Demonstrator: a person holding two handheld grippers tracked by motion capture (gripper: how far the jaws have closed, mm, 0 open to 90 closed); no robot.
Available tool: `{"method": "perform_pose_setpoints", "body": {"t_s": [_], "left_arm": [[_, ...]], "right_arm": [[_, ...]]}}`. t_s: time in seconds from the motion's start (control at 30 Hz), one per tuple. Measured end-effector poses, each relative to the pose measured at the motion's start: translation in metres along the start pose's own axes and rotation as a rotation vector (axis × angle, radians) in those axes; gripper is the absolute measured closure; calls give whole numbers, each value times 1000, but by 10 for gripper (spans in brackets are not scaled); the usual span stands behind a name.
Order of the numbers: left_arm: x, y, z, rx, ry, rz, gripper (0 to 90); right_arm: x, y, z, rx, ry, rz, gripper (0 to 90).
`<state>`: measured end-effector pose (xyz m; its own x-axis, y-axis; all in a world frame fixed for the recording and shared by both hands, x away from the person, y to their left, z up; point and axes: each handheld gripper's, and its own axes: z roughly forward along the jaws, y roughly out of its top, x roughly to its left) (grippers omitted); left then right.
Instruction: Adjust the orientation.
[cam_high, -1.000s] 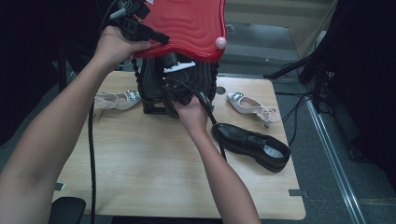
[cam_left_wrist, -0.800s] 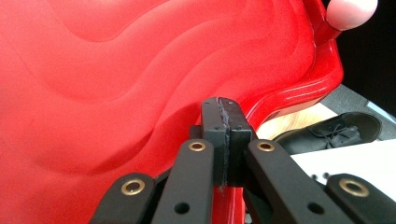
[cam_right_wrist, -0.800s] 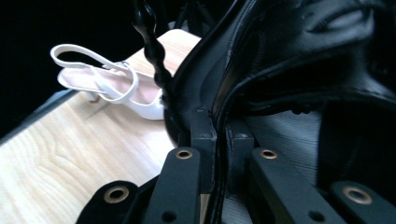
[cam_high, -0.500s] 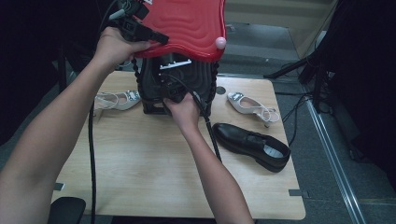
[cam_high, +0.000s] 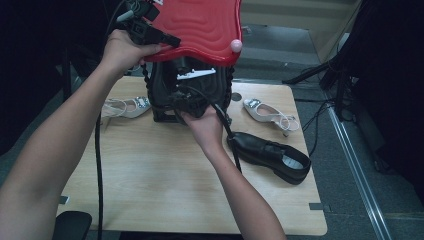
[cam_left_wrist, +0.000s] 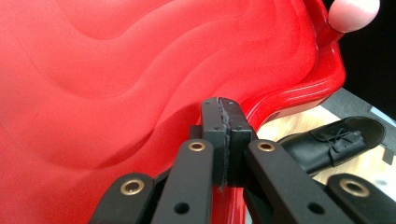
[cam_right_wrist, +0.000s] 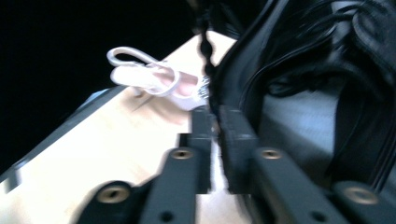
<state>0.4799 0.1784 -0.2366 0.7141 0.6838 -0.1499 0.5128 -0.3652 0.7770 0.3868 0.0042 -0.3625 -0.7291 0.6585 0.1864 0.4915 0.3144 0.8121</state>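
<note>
Black leather shoe (cam_high: 267, 155) lies on the wooden table (cam_high: 150, 175), just right of the person's right hand, toe angled toward the black bag (cam_high: 165, 85). That hand is the nearer one. The right gripper (cam_right_wrist: 215, 116) is at the bag's open mouth, its jaws having just closed, nothing clearly caught between them. Farther back, the left gripper (cam_left_wrist: 224, 105), jaws pressed together, stays at the left edge of the raised red lid (cam_high: 200, 25); whether it pinches the rim cannot be told.
</note>
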Motion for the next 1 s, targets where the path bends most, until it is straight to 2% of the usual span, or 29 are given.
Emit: {"method": "perform_pose_setpoints", "body": {"t_s": [0.07, 0.13, 0.23, 0.27, 0.33, 0.43, 0.53, 0.6, 0.67, 0.7, 0.83, 0.93, 1.0], "left_arm": [[1, 0, 0, 4, -5, -7, 900], [1, 0, -1, 7, -6, -8, 900], [1, 0, -1, 3, -2, -4, 900], [0, 0, -1, 1, 1, -2, 900], [0, -1, -1, 1, 4, 6, 900], [-1, -1, -1, -2, 10, 11, 900], [-3, -2, -1, -8, 21, 24, 900], [-3, -2, -1, -12, 26, 20, 900], [-2, -3, -1, -13, 29, 18, 900], [-2, -3, -1, -15, 23, 13, 900], [0, -3, -1, -16, 8, 3, 900], [0, -4, -2, -16, 7, 1, 900], [0, -4, -2, -17, 6, -2, 900]], "right_arm": [[2, -9, -7, 5, 22, -3, 900], [3, -22, -13, -15, 67, 0, 900], [4, -39, -17, -17, 47, -46, 900], [4, -44, -18, -11, 21, -67, 900], [0, -53, -16, 3, 4, -82, 900], [-11, -65, -11, 28, -13, -67, 900], [-22, -73, -4, 47, -39, -31, 900], [-29, -74, 0, 44, -43, -3, 900], [-32, -72, 2, 43, -10, 28, 900], [-31, -71, 2, 48, -12, 32, 900], [-24, -65, 3, 31, -14, 9, 900], [-19, -58, 8, 41, -45, -12, 900], [-19, -53, 14, 41, -27, 9, 900]]}}
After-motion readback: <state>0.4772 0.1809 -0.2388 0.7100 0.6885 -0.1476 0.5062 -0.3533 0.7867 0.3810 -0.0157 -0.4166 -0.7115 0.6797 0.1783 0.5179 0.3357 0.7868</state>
